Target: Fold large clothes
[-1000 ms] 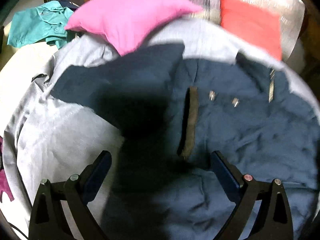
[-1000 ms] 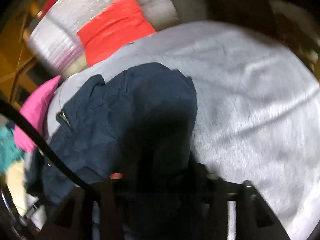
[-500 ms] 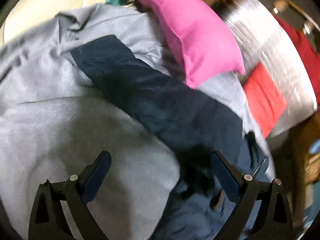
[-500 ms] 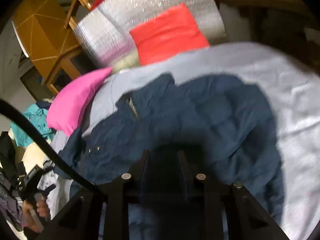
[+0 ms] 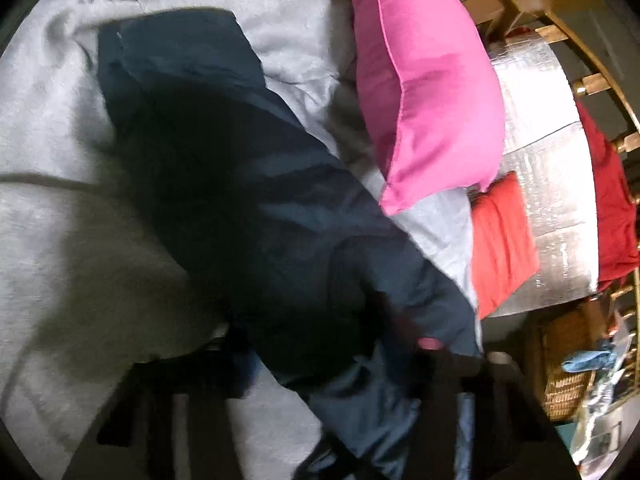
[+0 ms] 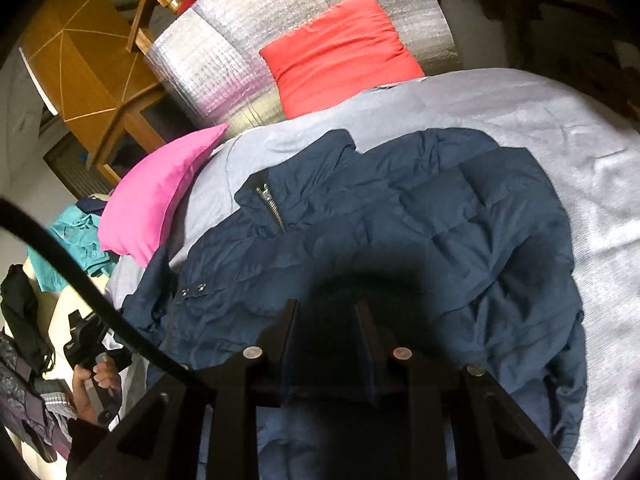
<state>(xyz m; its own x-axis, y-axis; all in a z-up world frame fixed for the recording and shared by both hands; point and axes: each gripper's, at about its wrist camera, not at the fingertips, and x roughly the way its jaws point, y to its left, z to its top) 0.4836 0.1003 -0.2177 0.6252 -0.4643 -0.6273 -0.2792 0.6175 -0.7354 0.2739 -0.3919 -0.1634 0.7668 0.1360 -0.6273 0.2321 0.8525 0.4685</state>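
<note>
The dark blue jacket [image 6: 400, 216] lay spread on the grey bed [image 6: 580, 152], its near edge gripped by the right tool [image 6: 326, 344], while the left tool [image 5: 320, 360] was closing around a sleeve, which should probably be lifted slowly and evenly.

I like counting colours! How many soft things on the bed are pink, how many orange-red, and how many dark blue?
Pink: 1, the pink pillow
Orange-red: 1, the orange-red cushion
Dark blue: 1, the navy jacket
Total: 3
</note>
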